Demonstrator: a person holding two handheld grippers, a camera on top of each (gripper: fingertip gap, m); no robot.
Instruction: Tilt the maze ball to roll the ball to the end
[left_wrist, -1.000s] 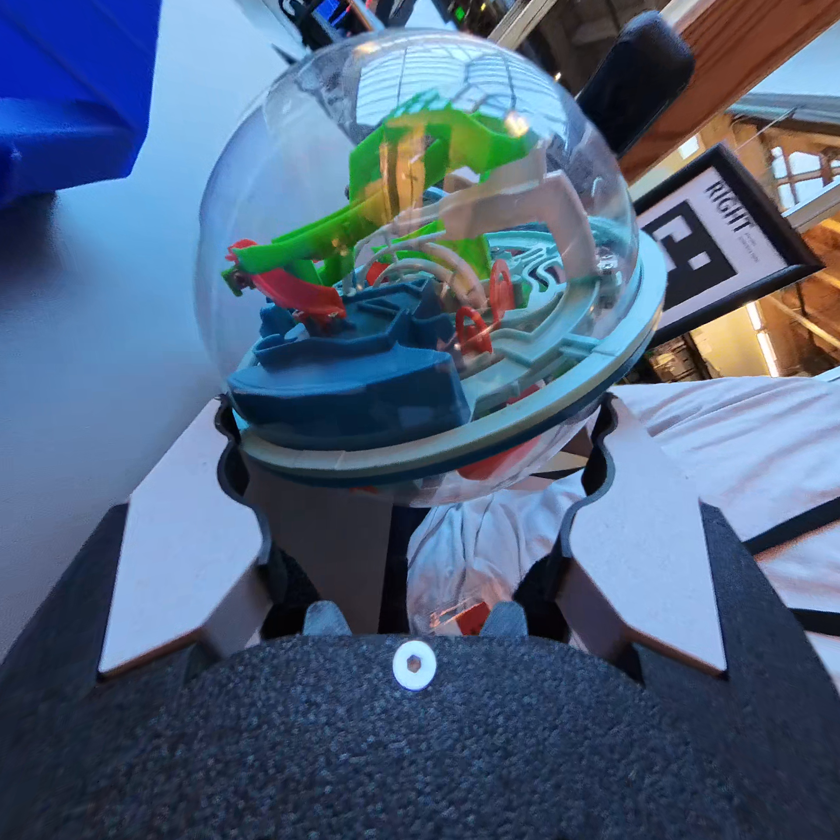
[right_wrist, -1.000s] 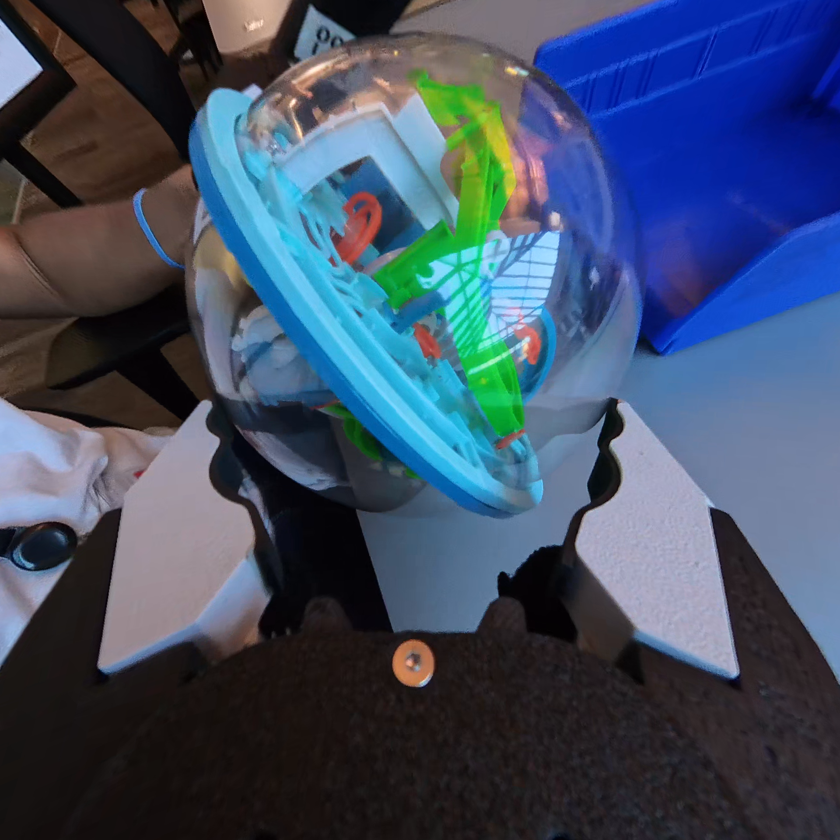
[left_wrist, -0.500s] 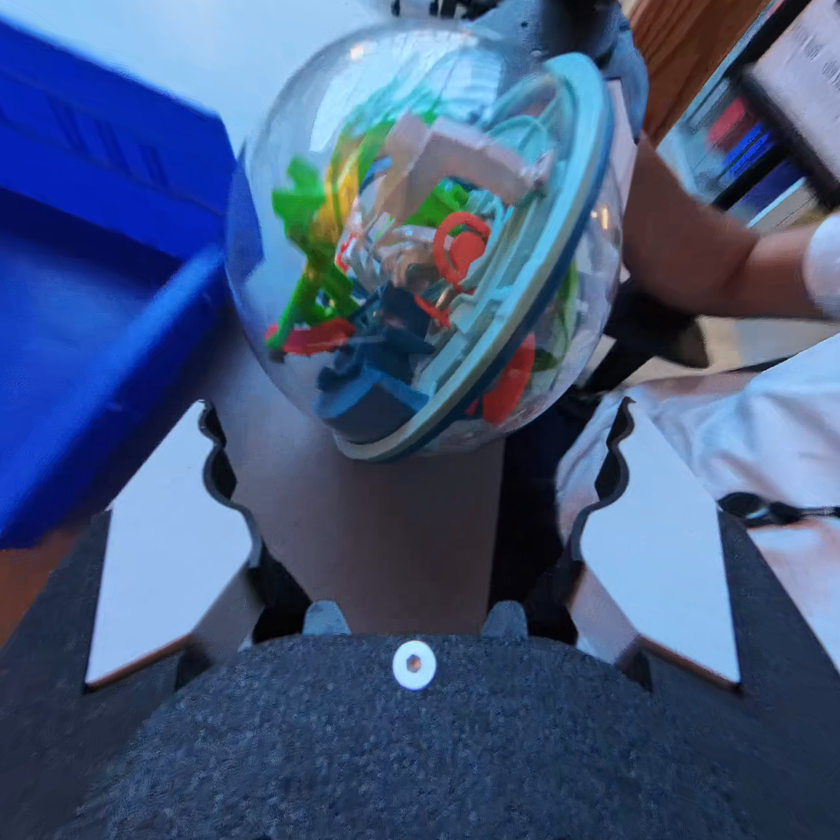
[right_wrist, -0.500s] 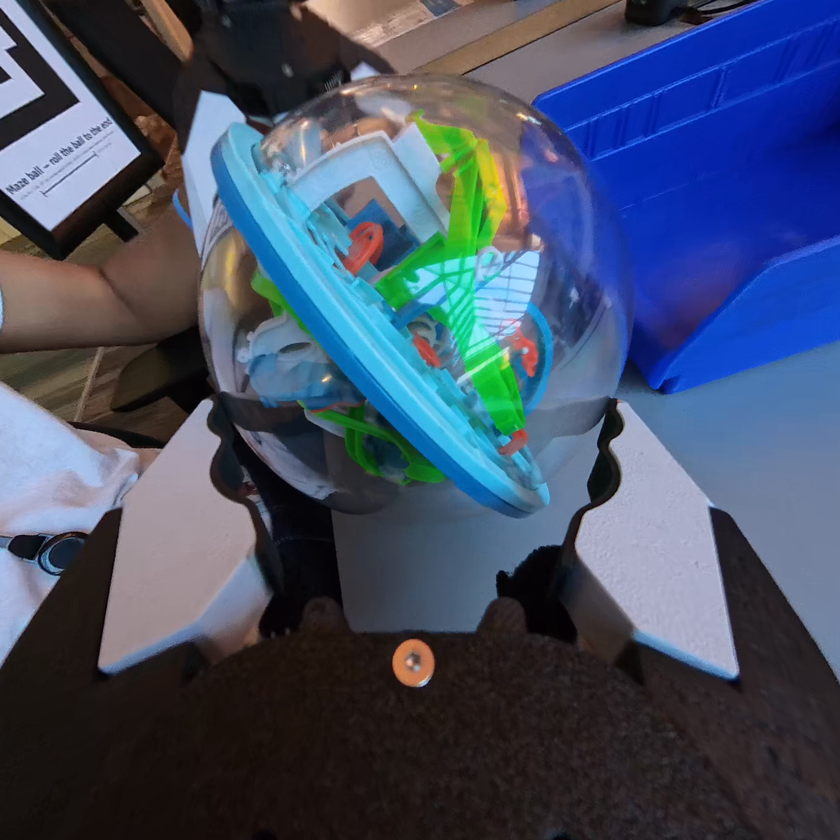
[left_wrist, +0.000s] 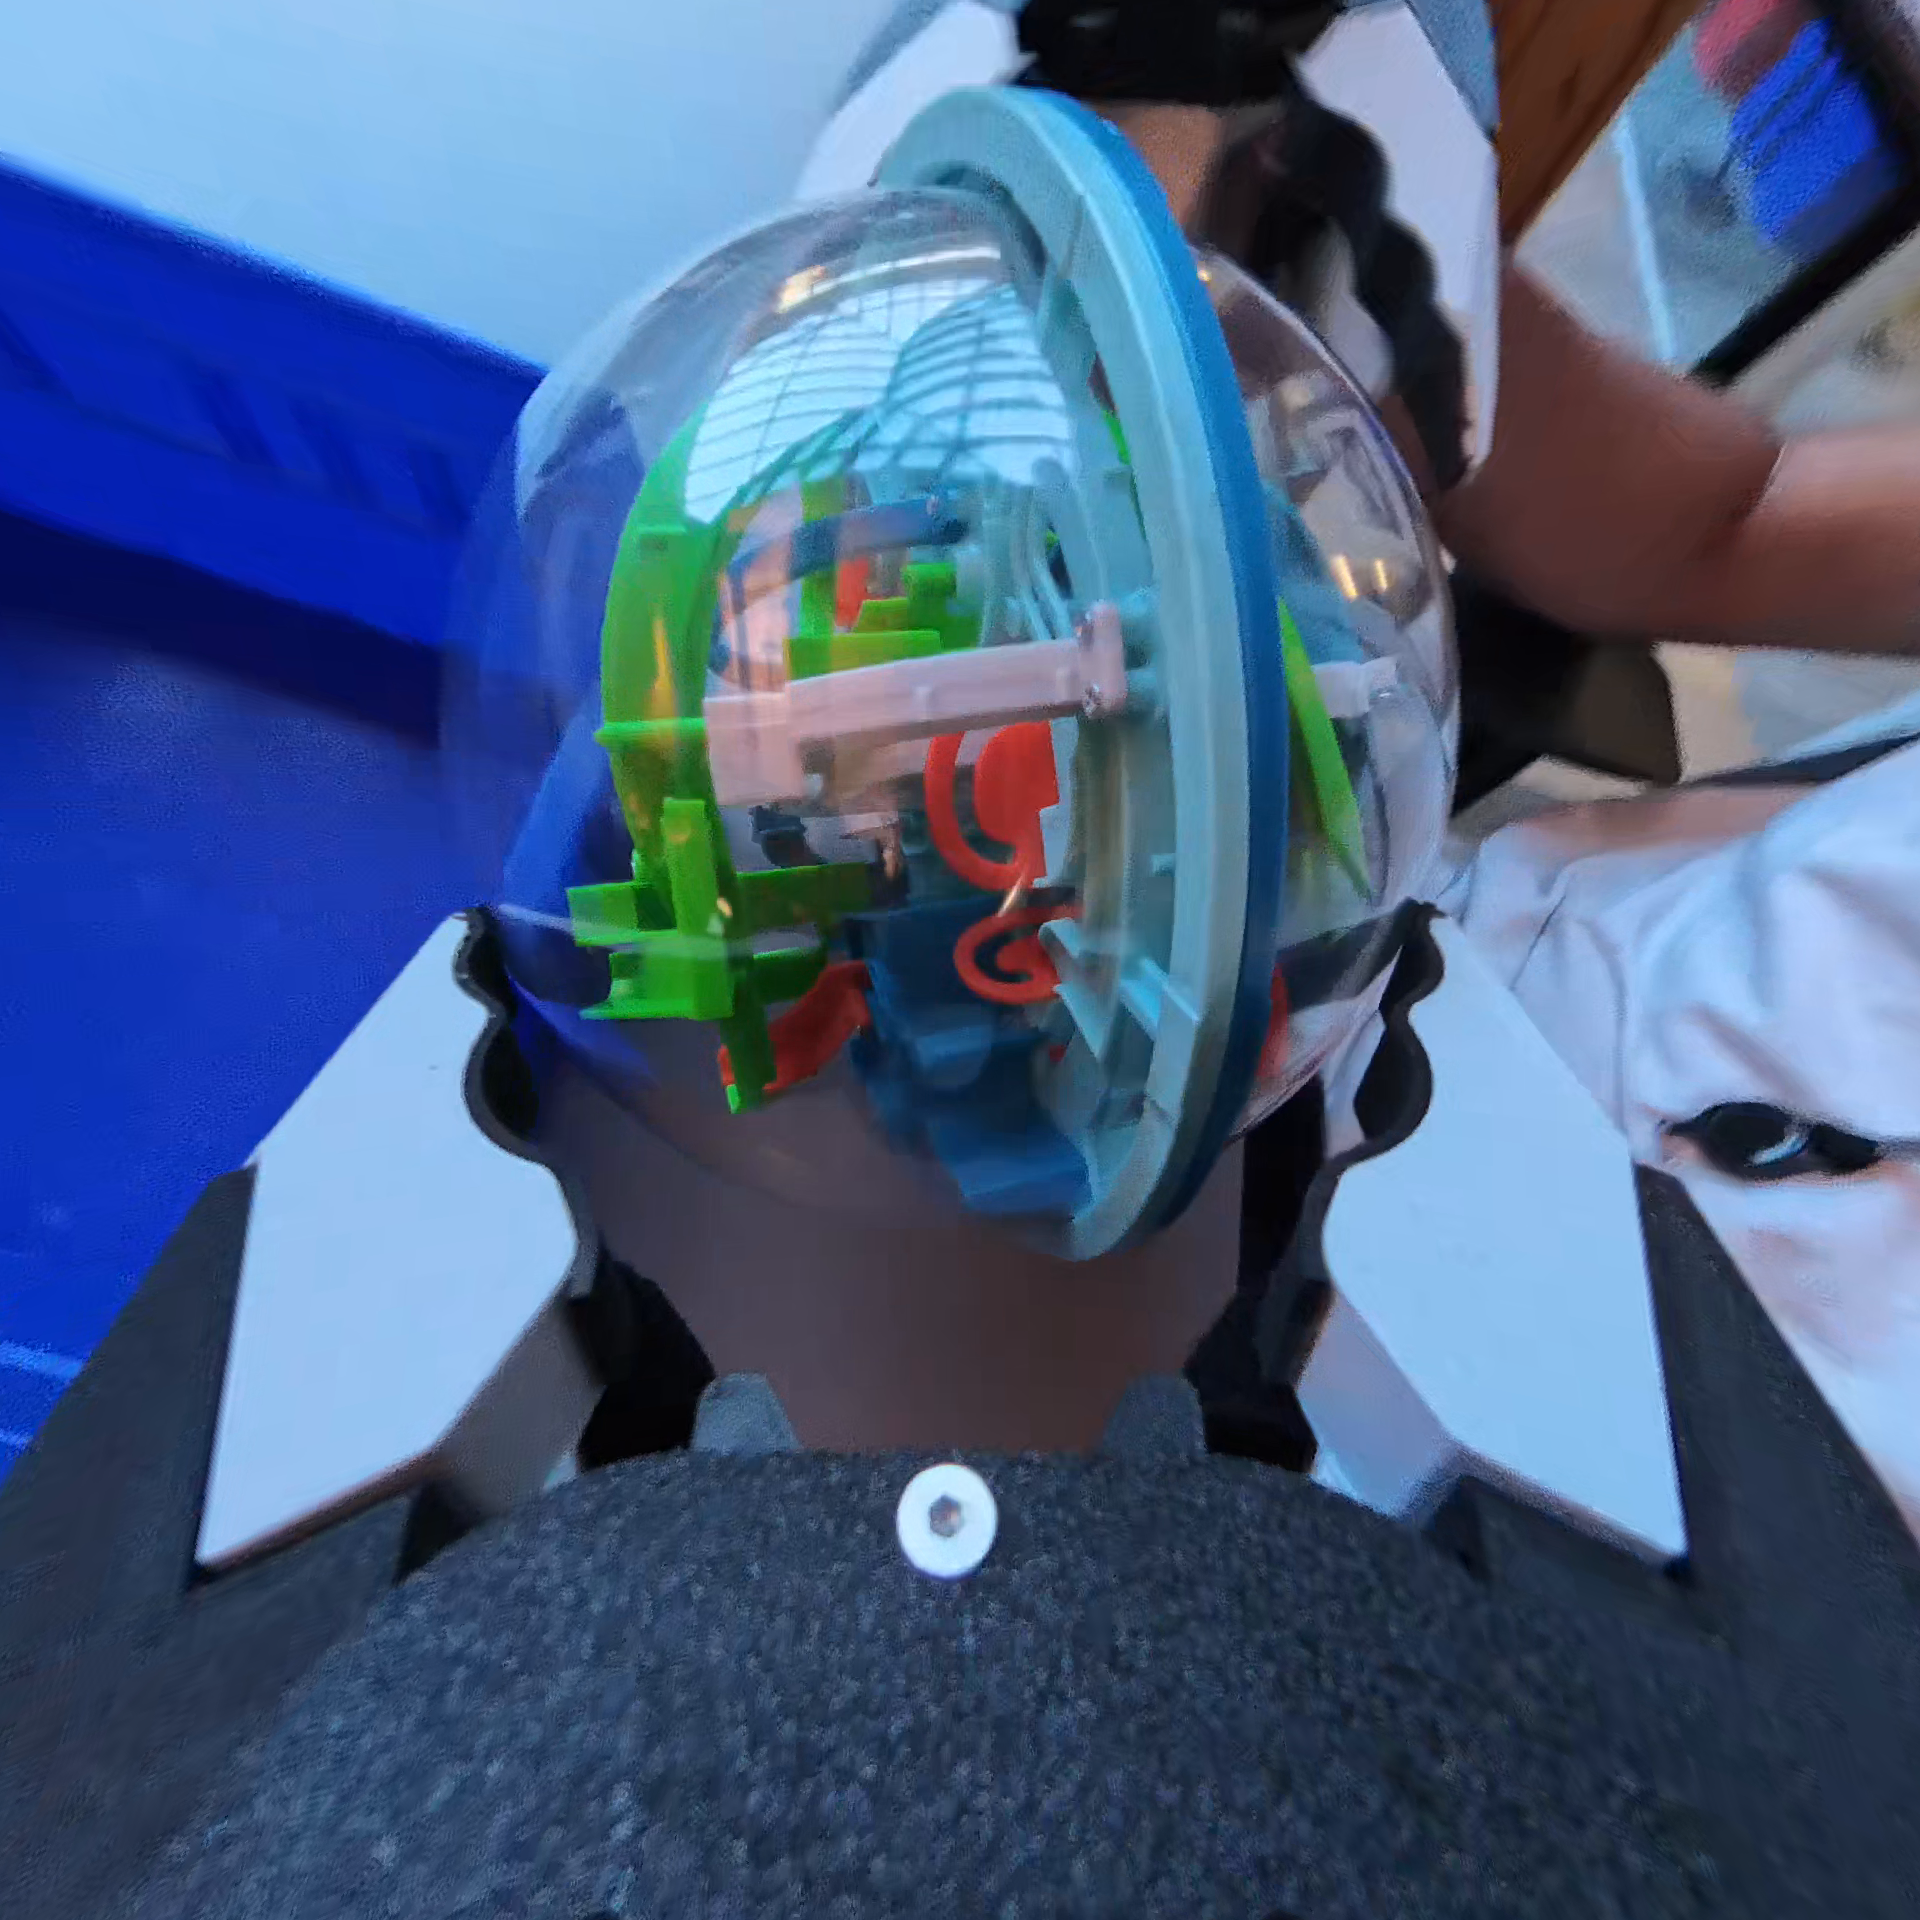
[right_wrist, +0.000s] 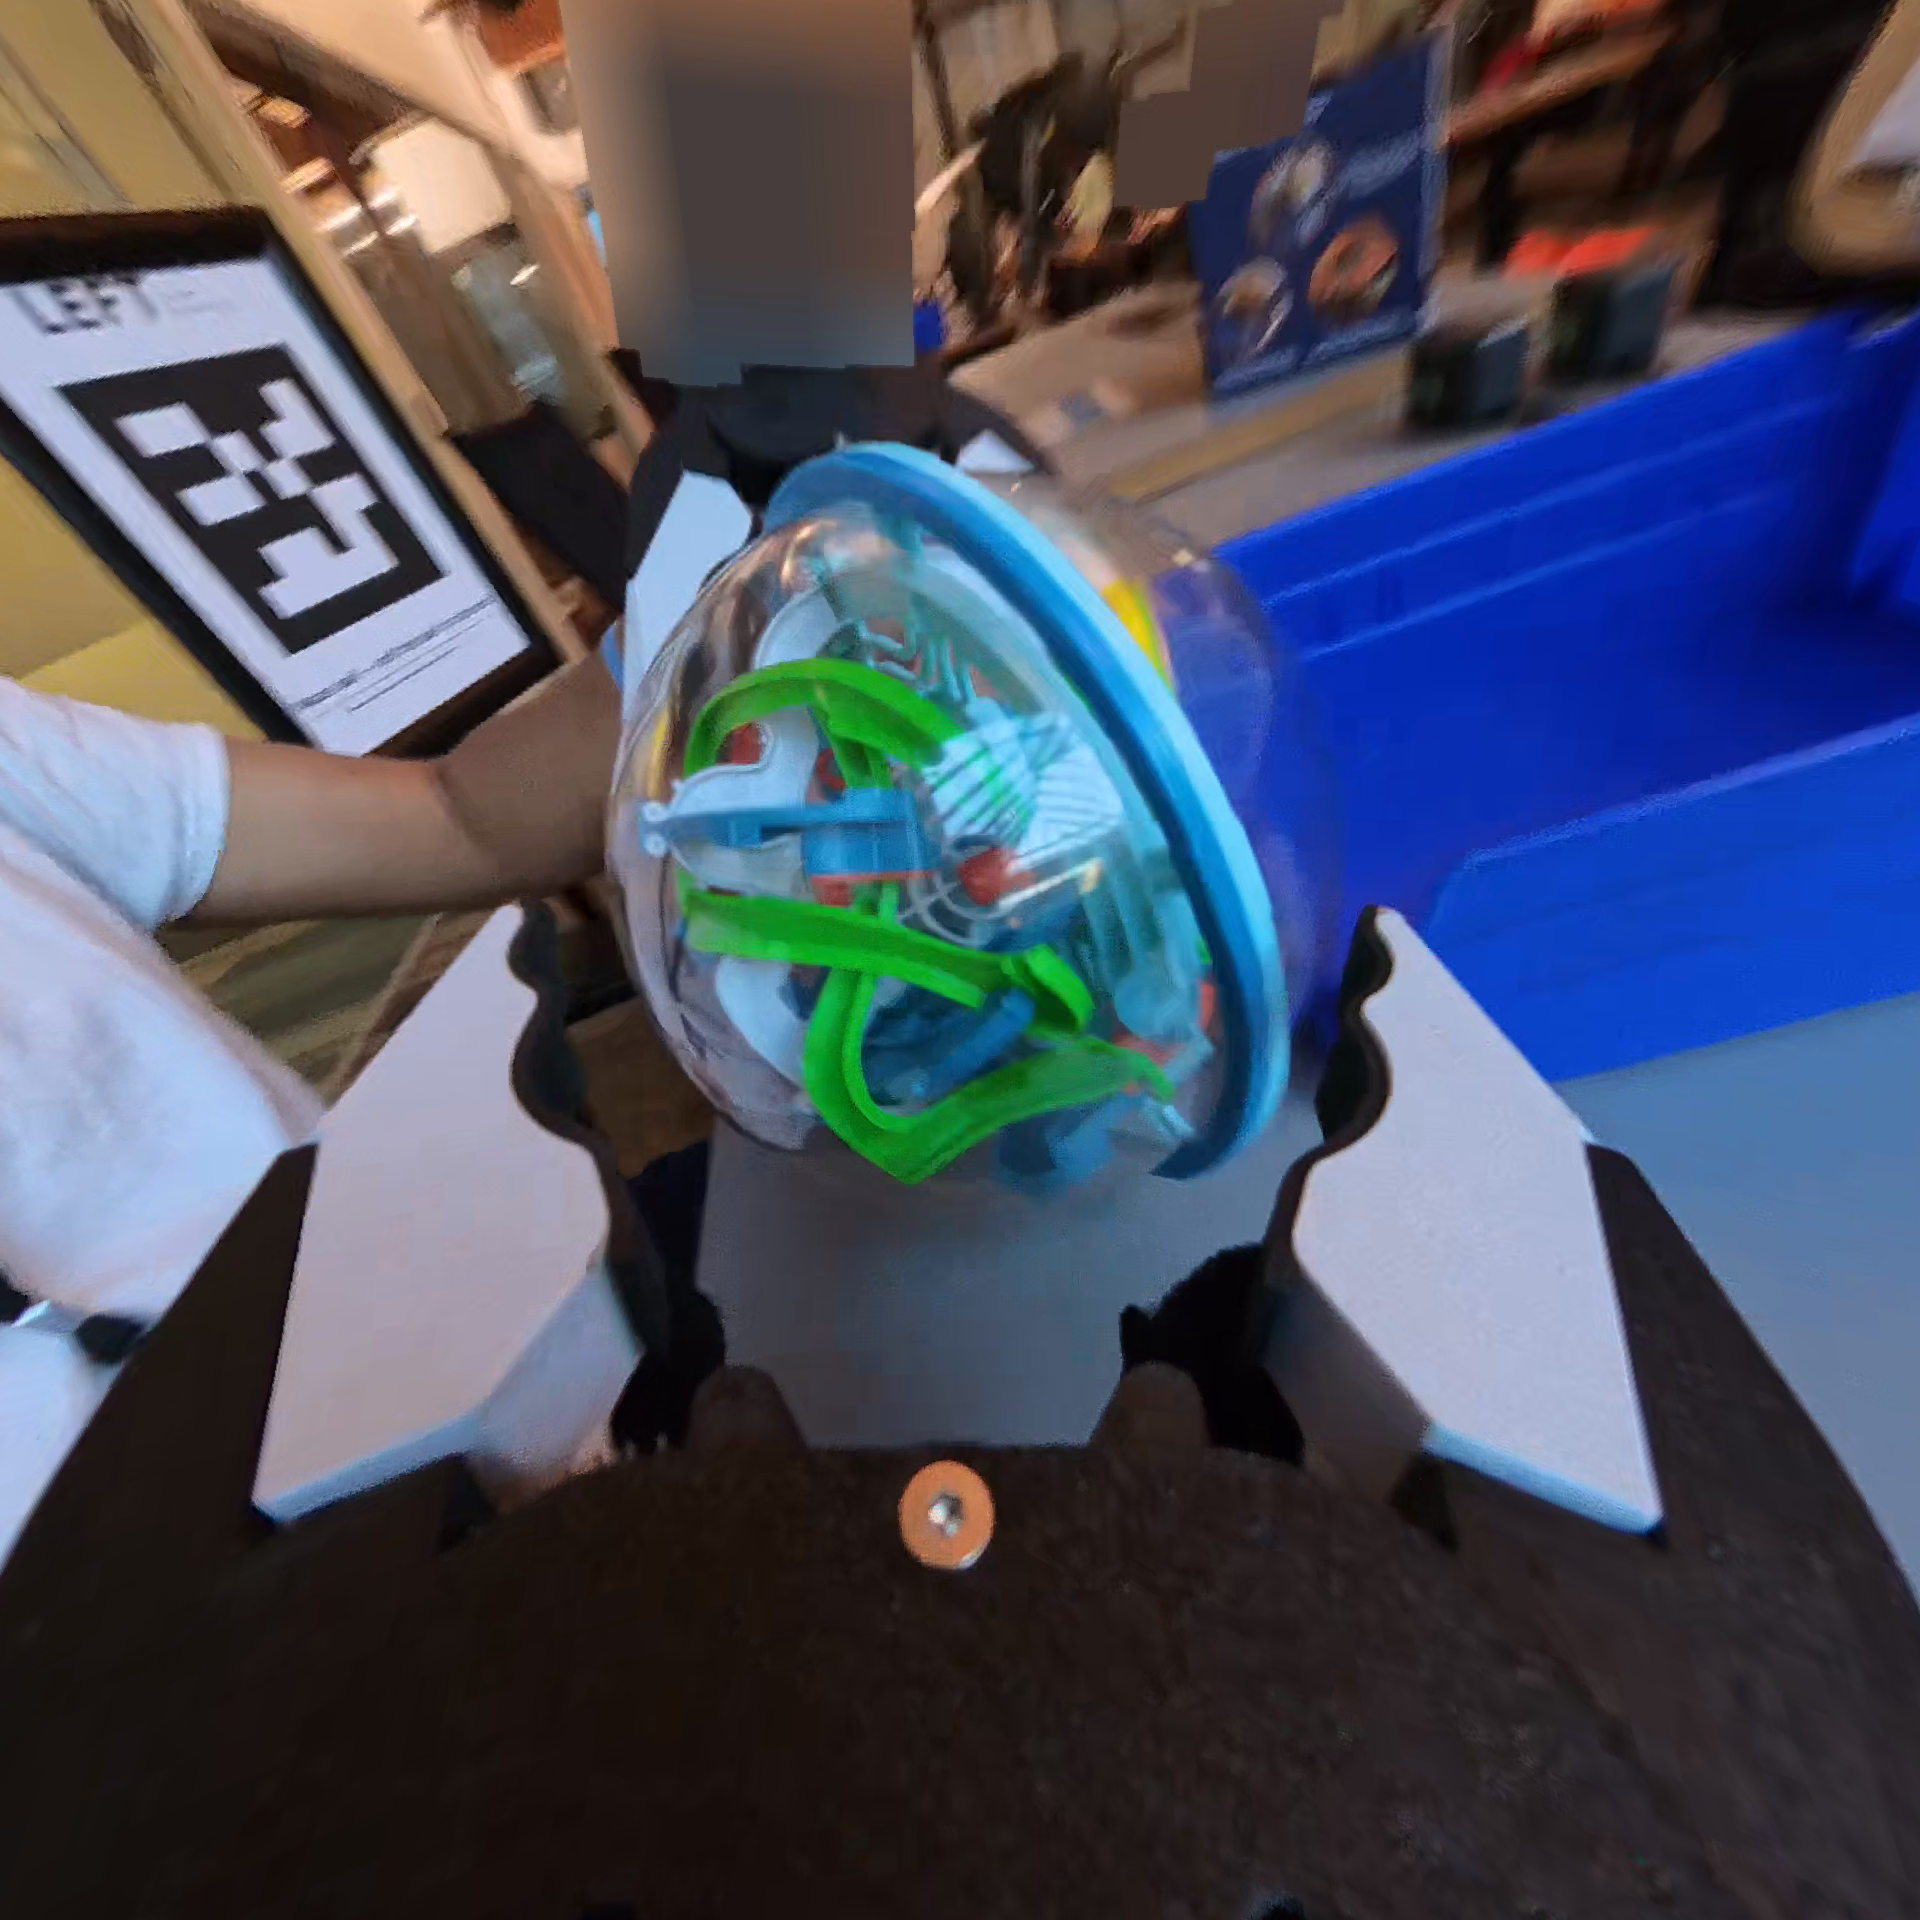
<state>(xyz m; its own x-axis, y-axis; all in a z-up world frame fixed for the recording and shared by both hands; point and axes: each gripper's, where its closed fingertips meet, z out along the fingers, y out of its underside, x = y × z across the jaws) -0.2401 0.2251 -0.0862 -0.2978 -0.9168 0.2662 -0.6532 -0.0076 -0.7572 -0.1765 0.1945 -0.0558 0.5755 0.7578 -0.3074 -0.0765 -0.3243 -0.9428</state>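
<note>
The maze ball (left_wrist: 935, 675) is a clear sphere with green, red, blue and white tracks inside and a pale blue ring around its middle. In the left wrist view the ring stands nearly upright. My left gripper (left_wrist: 951, 925) holds the sphere between its white fingertips (left_wrist: 488, 956), which press on both sides. In the right wrist view the maze ball (right_wrist: 935, 852) sits just past my right gripper (right_wrist: 951, 925), whose jaws stand wide with a small gap on each side. The small rolling ball inside cannot be made out. The right gripper's fingers (left_wrist: 1392, 62) show behind the sphere.
A blue plastic bin (left_wrist: 208, 644) stands to the left of the sphere, and to the right in the right wrist view (right_wrist: 1662, 727). A person's forearm (right_wrist: 416, 831) and white shirt (left_wrist: 1662, 935) are close by. A framed marker sign (right_wrist: 270, 488) stands behind on the grey table (right_wrist: 1766, 1195).
The maze ball has turned, so its ring went from strongly tilted to nearly upright in the left wrist view. The right gripper swung up and now sees the sphere's other half, slightly farther off.
</note>
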